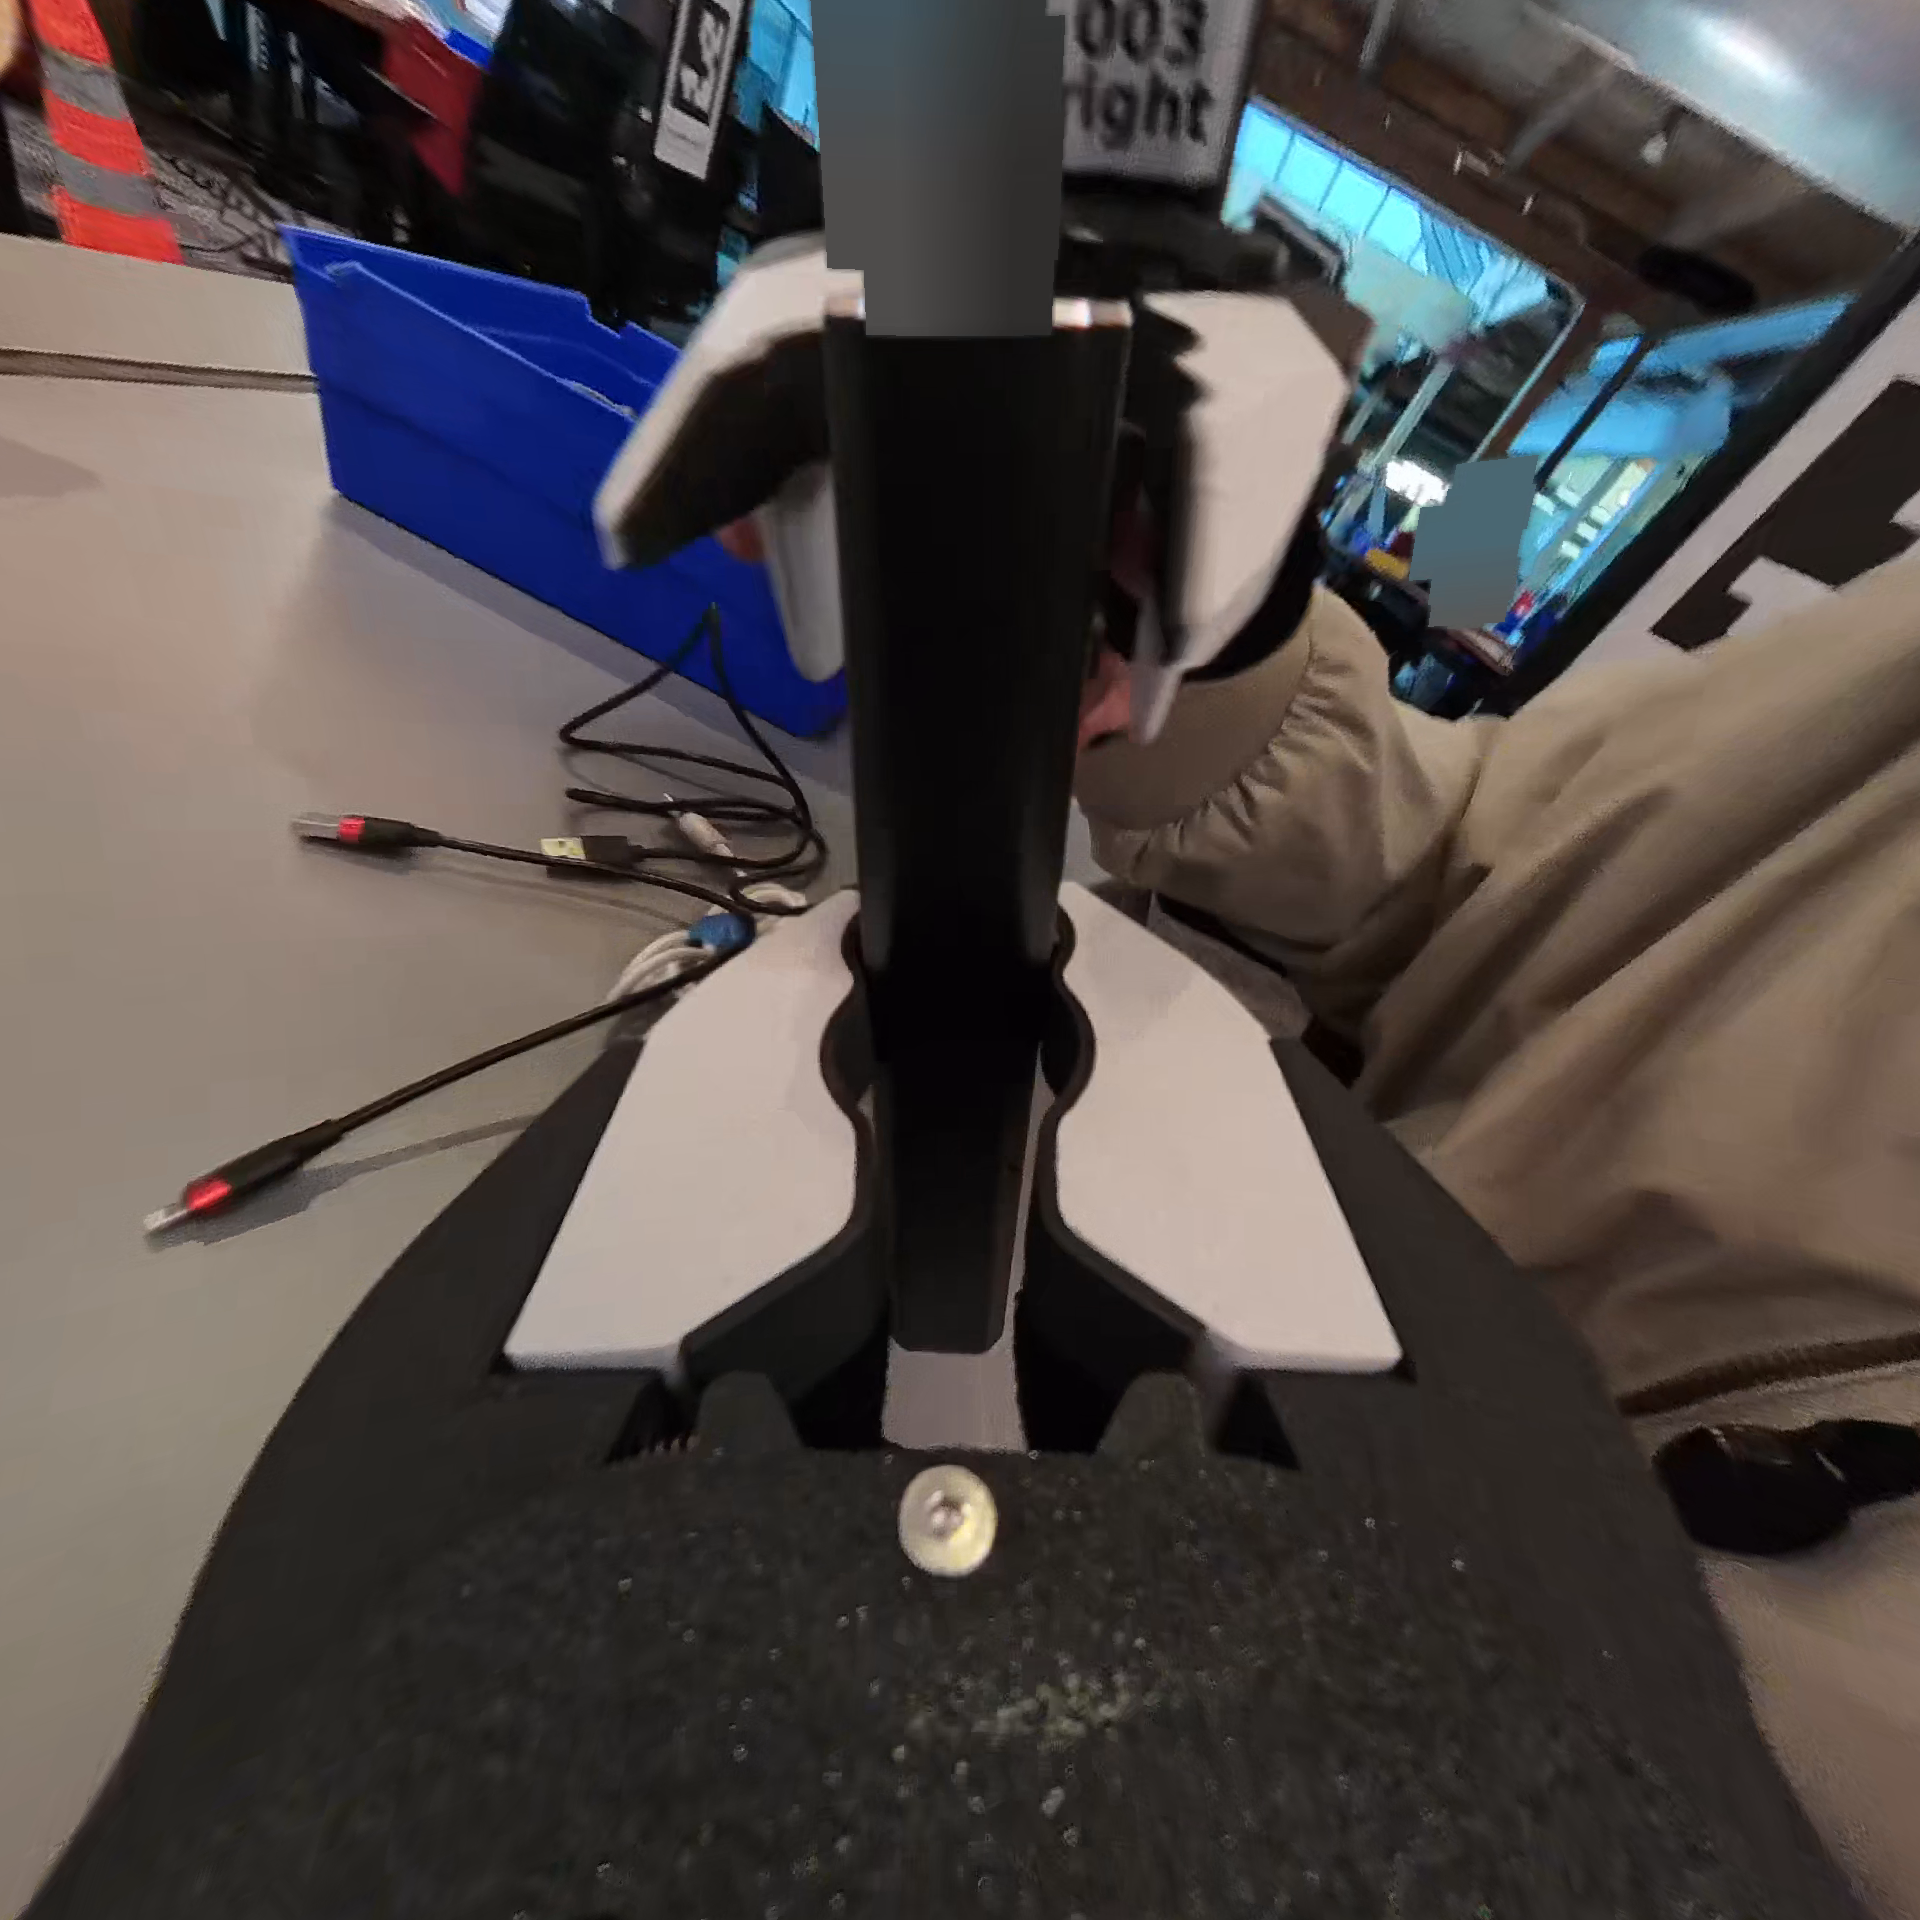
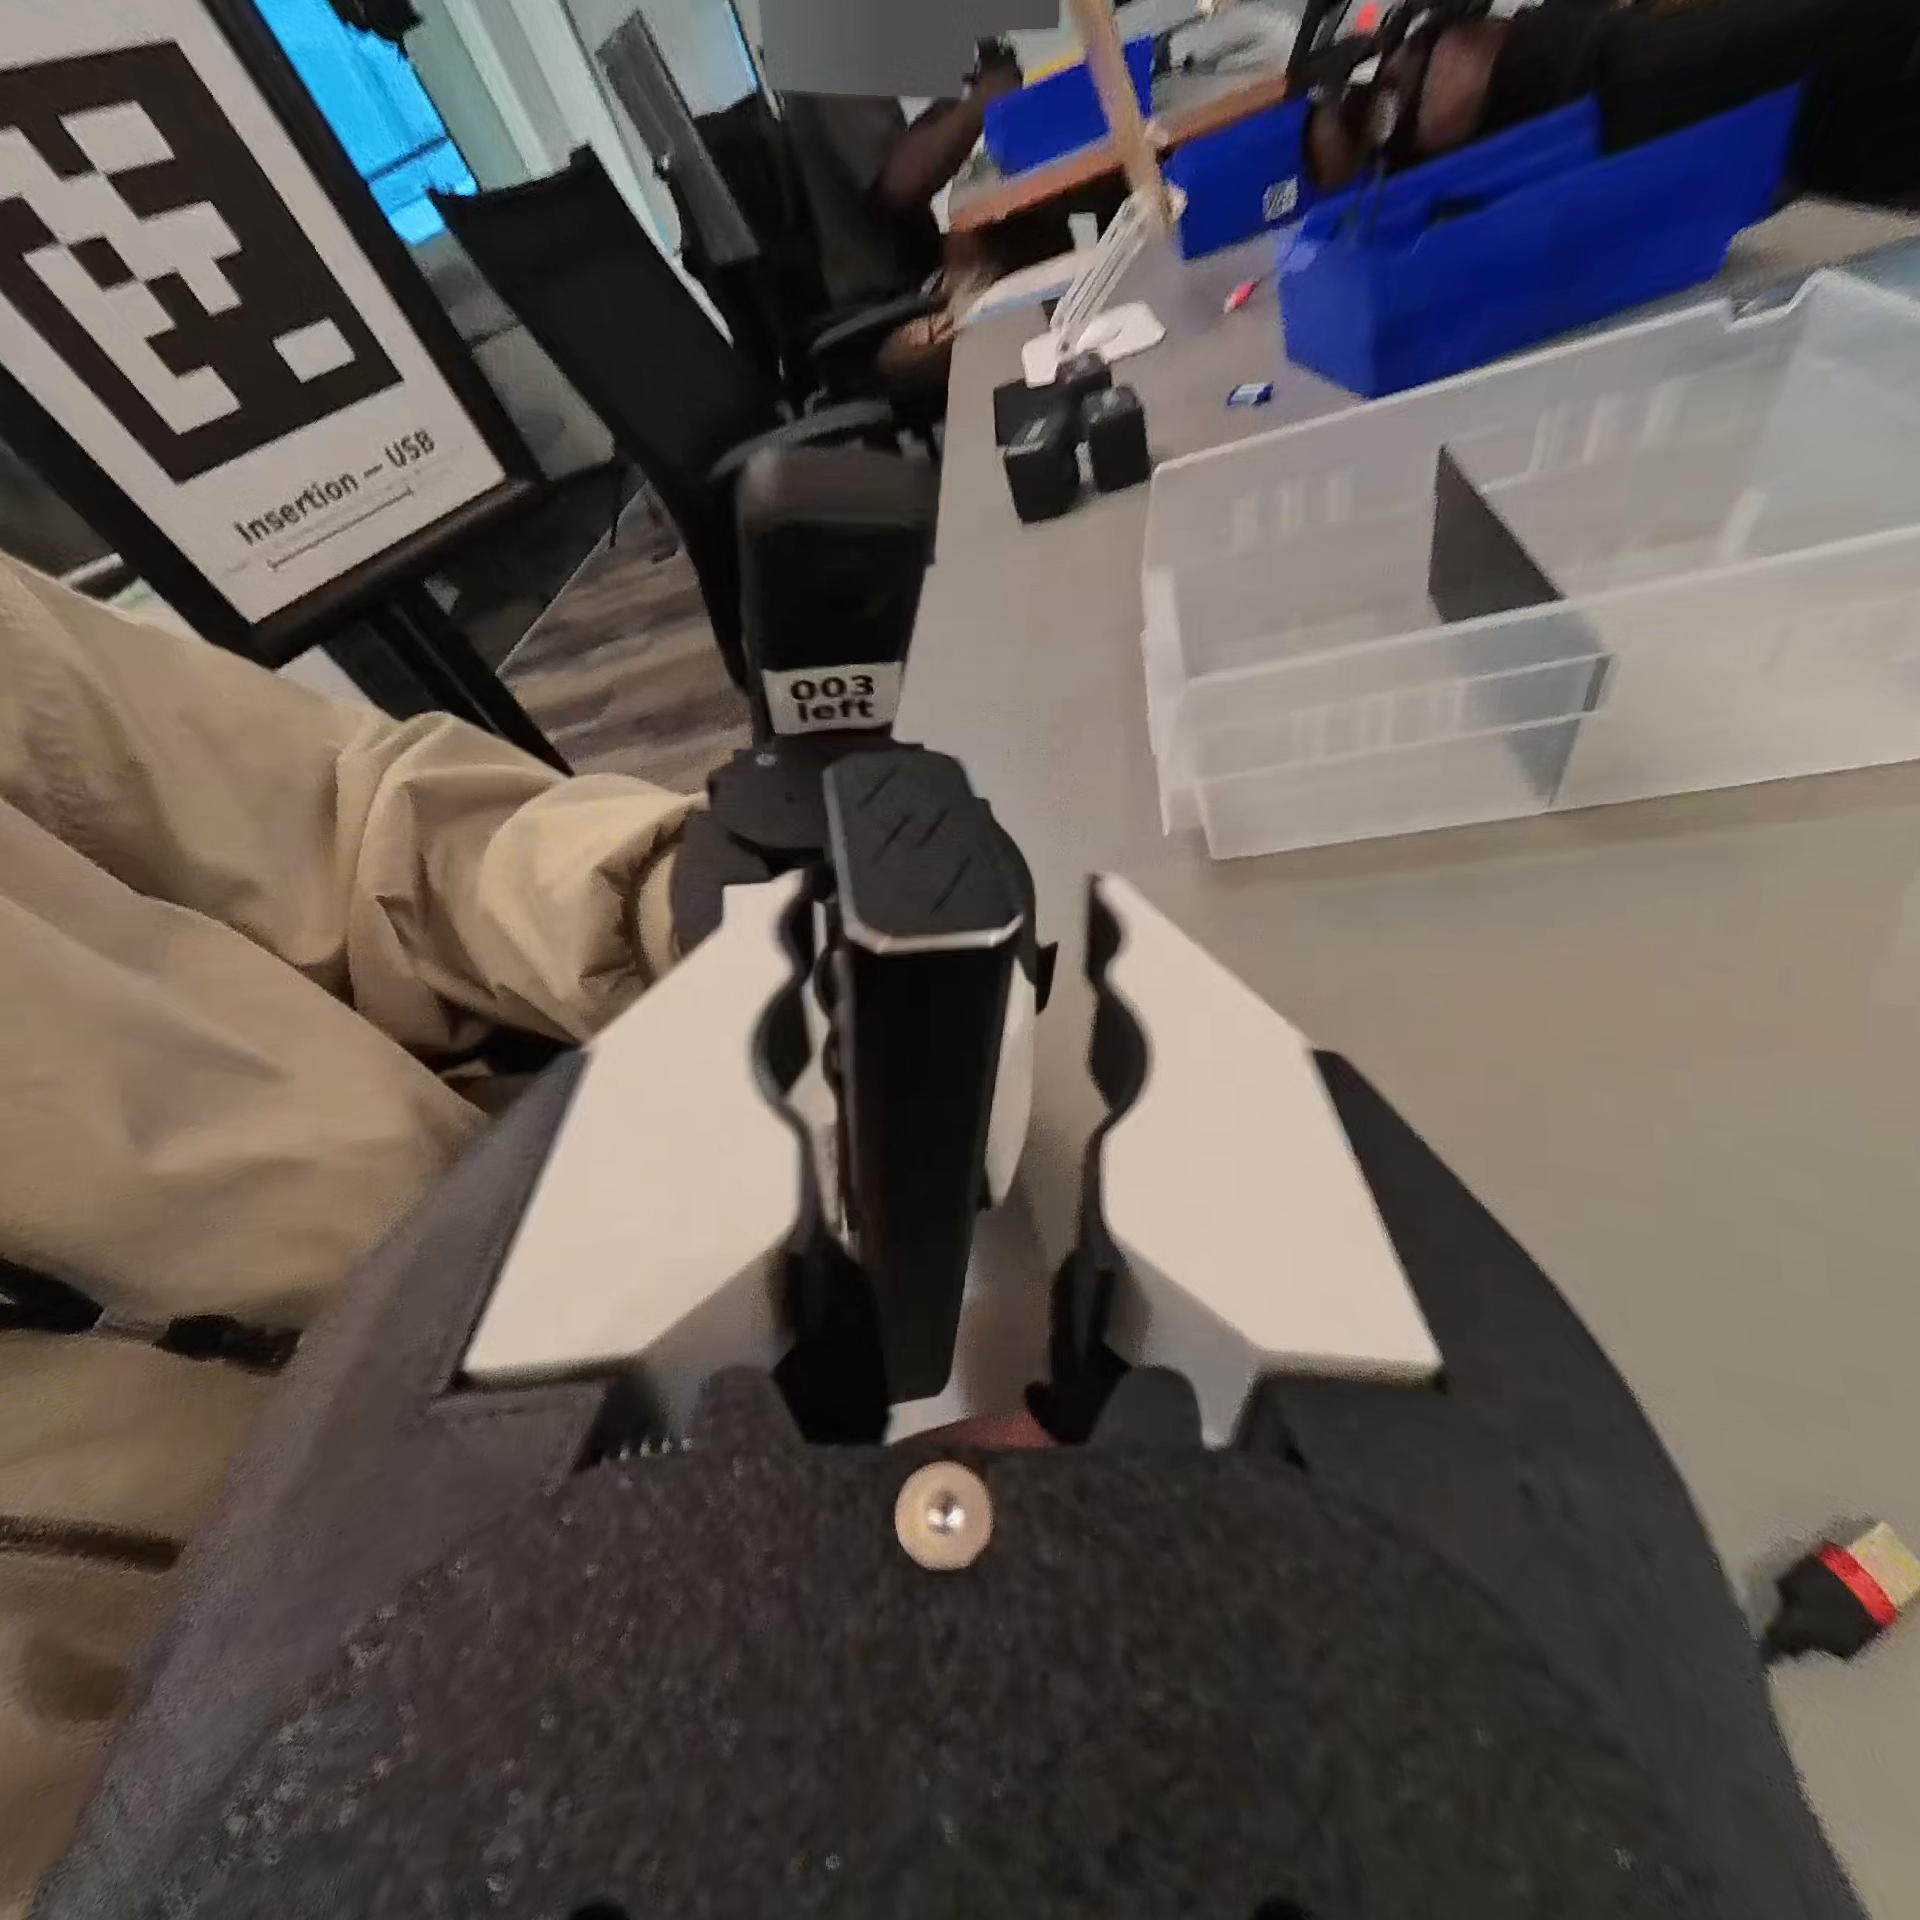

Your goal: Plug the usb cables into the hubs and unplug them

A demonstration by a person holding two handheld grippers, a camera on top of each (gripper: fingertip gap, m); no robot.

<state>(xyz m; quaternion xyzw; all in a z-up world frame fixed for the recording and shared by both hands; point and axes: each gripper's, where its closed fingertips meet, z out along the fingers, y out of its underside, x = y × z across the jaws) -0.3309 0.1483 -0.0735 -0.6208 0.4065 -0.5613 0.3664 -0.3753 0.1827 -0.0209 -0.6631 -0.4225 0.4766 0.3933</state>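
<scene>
A long black USB hub (image 1: 966, 623) runs straight ahead from my left gripper (image 1: 956, 935), which is shut on its near end. My right gripper (image 1: 977, 540) faces it at the far end, its white fingers (image 1: 717, 447) spread wide on either side of the hub. In the right wrist view the hub (image 2: 925, 1143) lies between the open fingers of my right gripper (image 2: 951, 904), closer to the left finger, with the left gripper (image 2: 894, 831) behind it. Loose USB cables lie on the grey table: red-banded plugs (image 1: 208, 1195) (image 1: 343, 829) (image 2: 1849, 1579), a black plug (image 1: 582, 850).
A blue bin (image 1: 488, 436) stands behind the cables. Clear plastic bins (image 2: 1558, 623) and more blue bins (image 2: 1507, 270) stand on the right side of the table, with small black boxes (image 2: 1070, 447) beyond. A marker sign (image 2: 208, 312) and beige sleeves (image 1: 1558, 883) are close by. The left gripper's tips are roughly 7 cm from the right gripper's.
</scene>
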